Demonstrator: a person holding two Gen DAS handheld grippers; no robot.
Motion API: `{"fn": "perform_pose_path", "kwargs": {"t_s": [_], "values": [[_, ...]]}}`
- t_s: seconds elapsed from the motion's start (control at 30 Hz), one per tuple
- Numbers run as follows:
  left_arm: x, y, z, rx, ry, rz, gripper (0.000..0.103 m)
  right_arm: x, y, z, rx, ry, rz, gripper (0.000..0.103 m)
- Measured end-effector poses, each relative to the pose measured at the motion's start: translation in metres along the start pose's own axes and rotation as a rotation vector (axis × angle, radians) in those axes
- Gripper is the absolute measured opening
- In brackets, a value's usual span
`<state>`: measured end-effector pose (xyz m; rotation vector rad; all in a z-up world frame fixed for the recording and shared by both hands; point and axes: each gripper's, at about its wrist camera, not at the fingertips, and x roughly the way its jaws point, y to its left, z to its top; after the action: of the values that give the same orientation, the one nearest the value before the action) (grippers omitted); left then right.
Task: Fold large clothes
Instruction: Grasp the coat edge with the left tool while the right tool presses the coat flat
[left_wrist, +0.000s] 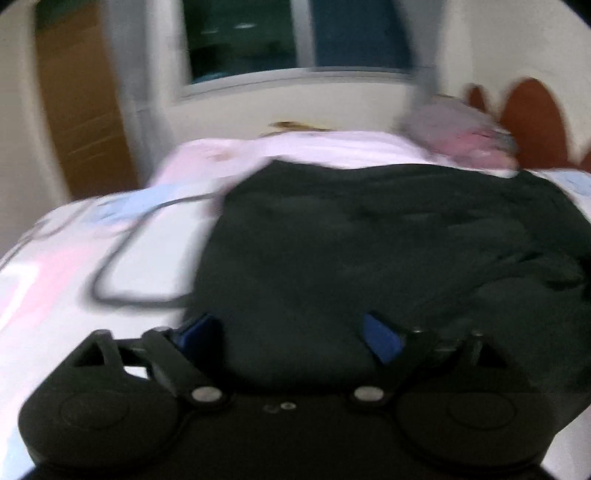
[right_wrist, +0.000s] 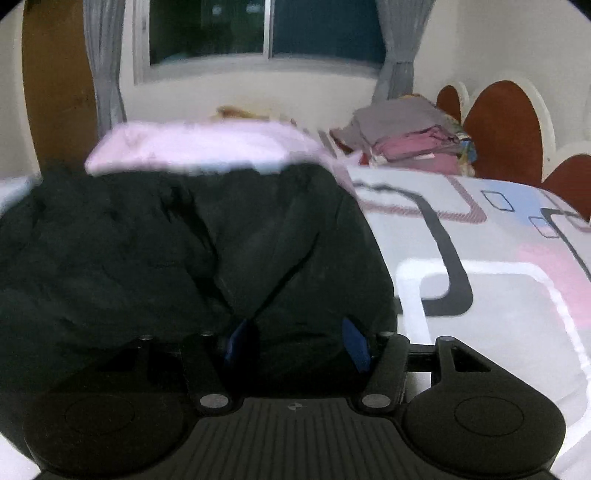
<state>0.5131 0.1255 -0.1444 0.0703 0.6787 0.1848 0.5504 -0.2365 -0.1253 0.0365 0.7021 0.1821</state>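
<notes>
Both grippers over a dark garment on a bed, pictures blurred.

Left gripper (left_wrist: 291, 338): jaws wide apart, blue pads clear of the cloth on both sides, gripping nothing. Right gripper (right_wrist: 297, 341): jaws partly apart with dark cloth bunched between the blue pads; cannot tell whether they pinch it. The dark garment (left_wrist: 369, 251) lies crumpled on the patterned bedsheet (right_wrist: 498, 288), just in front of both grippers. Behind it a pale pink blanket (right_wrist: 192, 147). Farther right a stack of folded clothes (right_wrist: 410, 136) near the brown headboard (right_wrist: 502, 129). Window (right_wrist: 266, 29) with grey curtains behind.
</notes>
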Motion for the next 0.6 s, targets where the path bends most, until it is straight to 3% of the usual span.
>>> {"fn": "perform_pose_path", "kwargs": {"t_s": [0.07,0.1,0.23,0.37,0.43,0.6], "values": [[-0.019,0.028,-0.020,-0.116,0.010,0.021,0.083,-0.014,0.012,0.003,-0.005,-0.013,0.043,0.034],[-0.027,0.041,-0.028,-0.189,0.015,0.022,0.079,-0.020,0.020,0.003,0.001,-0.014,0.069,0.031],[-0.042,0.058,-0.053,-0.414,0.038,-0.088,0.074,-0.033,0.055,0.000,0.022,-0.033,0.155,0.030],[-0.020,0.055,-0.059,-0.617,0.094,-0.287,0.078,-0.032,0.082,-0.010,0.042,-0.034,0.188,0.030],[-0.005,0.054,-0.059,-0.685,0.092,-0.309,0.084,-0.029,0.090,-0.013,0.058,-0.012,0.219,0.030],[0.023,0.068,-0.069,-0.837,0.071,-0.351,0.084,-0.027,0.102,-0.018,0.077,0.001,0.286,0.030]]}}
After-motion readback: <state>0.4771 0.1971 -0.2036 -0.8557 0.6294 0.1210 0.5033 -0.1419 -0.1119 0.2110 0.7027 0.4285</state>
